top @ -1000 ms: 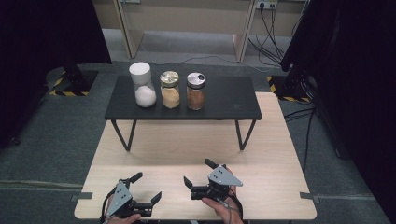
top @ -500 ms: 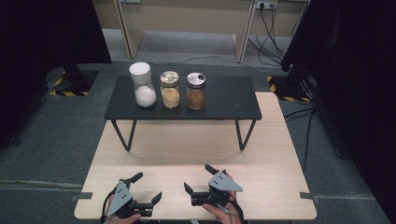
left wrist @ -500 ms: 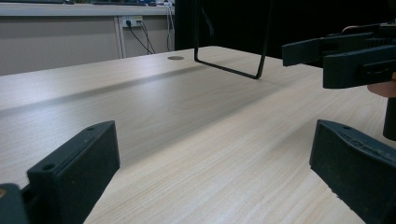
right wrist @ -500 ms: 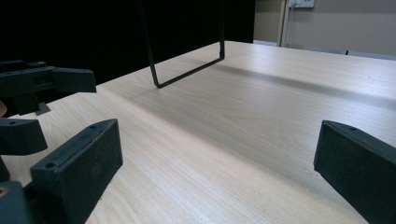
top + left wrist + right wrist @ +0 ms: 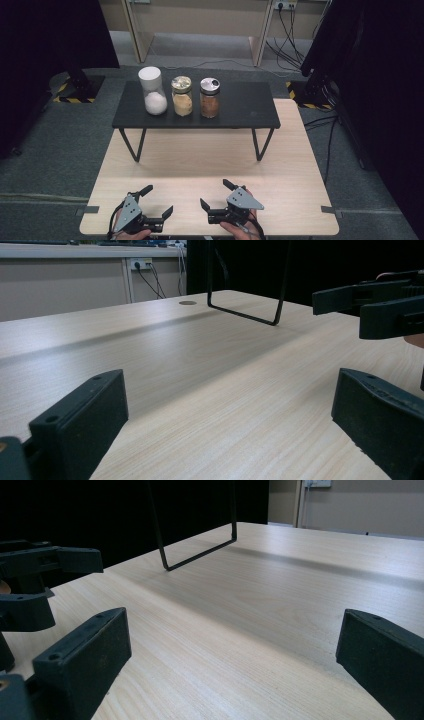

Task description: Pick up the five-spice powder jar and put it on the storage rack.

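Three jars stand in a row on a low black stand (image 5: 250, 107) at the far side of the wooden table (image 5: 210, 160): a white-lidded jar (image 5: 151, 95) of white powder, a jar (image 5: 182, 96) of yellowish contents, and a jar (image 5: 209, 97) of brown contents. My left gripper (image 5: 157, 200) rests at the near left edge, open and holding nothing. My right gripper (image 5: 214, 193) sits beside it, also open and holding nothing. The left gripper view looks between its own spread jaws (image 5: 230, 410) at bare wood, with the right gripper (image 5: 385, 305) at upper right. The right gripper view (image 5: 235, 655) shows the left gripper (image 5: 35, 580) at its left.
The stand's thin black wire legs (image 5: 250, 315) (image 5: 195, 555) rise from the tabletop ahead of the grippers. Grey carpet surrounds the table, with cables (image 5: 295, 35) and dark curtains behind it. A small round hole (image 5: 187, 303) marks the tabletop.
The right gripper has drifted slightly toward the near edge of the table. The left gripper and the jars have stayed where they were.
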Motion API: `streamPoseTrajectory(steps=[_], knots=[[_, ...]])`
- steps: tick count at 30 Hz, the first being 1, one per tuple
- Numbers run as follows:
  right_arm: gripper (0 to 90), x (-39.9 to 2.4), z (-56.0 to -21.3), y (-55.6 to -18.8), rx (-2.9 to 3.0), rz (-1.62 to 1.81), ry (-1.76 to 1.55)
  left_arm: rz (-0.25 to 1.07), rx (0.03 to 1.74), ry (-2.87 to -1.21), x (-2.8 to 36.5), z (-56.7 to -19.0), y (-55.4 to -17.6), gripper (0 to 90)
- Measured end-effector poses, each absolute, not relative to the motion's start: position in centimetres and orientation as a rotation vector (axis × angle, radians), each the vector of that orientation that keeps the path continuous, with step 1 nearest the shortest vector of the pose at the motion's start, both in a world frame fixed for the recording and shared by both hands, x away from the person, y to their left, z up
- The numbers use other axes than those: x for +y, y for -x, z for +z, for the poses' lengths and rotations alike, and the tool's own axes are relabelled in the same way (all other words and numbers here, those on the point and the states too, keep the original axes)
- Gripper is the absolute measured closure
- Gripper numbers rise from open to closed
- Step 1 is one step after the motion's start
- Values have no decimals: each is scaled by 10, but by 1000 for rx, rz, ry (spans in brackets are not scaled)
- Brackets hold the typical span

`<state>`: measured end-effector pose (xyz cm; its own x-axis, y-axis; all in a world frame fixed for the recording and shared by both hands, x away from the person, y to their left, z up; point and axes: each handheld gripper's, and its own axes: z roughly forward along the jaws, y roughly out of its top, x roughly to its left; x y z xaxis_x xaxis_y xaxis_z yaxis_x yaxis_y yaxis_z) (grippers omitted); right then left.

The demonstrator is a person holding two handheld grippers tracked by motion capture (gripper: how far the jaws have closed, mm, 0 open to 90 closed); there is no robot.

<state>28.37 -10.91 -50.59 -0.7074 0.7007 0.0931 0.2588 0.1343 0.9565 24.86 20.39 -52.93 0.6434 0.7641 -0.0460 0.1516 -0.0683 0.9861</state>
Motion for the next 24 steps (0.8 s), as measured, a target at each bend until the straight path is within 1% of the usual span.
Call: streamPoseTrajectory(steps=[24], knots=[[16, -116, -507, -285, 2024, 1590, -949, 598, 774, -1590, 204, -529, -248, 10]])
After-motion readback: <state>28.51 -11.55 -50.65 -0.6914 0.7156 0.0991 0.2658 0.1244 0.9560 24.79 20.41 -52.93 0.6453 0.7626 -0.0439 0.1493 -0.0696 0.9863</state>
